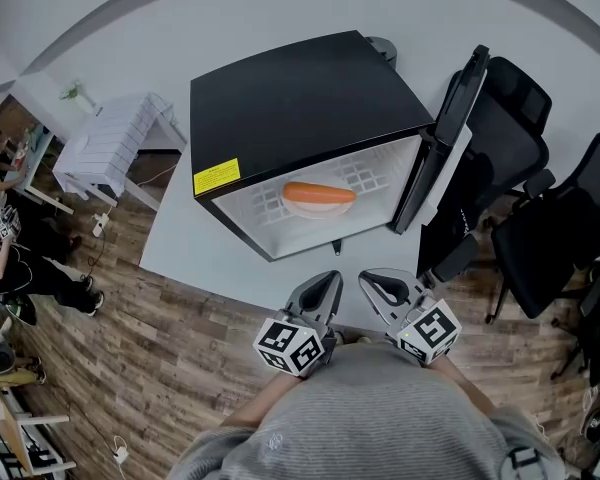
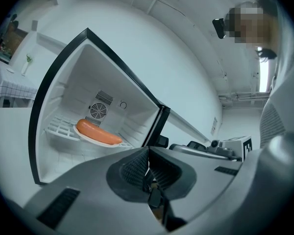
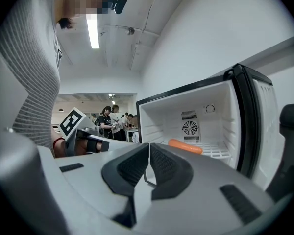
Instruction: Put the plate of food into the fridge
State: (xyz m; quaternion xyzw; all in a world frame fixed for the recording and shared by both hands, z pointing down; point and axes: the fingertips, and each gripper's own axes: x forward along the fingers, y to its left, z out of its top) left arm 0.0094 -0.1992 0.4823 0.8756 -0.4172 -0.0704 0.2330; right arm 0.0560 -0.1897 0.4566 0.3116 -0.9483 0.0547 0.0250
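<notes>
A small black fridge [image 1: 300,98] stands on a white table [image 1: 180,243] with its door [image 1: 450,133] swung open to the right. On its wire shelf lies a white plate [image 1: 315,206] carrying a long orange sausage [image 1: 318,193]. The plate [image 2: 94,140], the sausage [image 2: 98,132] and the sausage [image 3: 185,146] appear in both gripper views. My left gripper [image 1: 328,282] and right gripper [image 1: 370,282] hang side by side in front of the fridge, short of the table edge. Left gripper [image 2: 148,153] and right gripper [image 3: 149,151] are both shut and empty.
Black office chairs [image 1: 525,178] crowd the right side, close behind the open door. A white slatted bench [image 1: 115,143] stands to the left of the table. People sit at the far left edge [image 1: 0,228] on the wood floor.
</notes>
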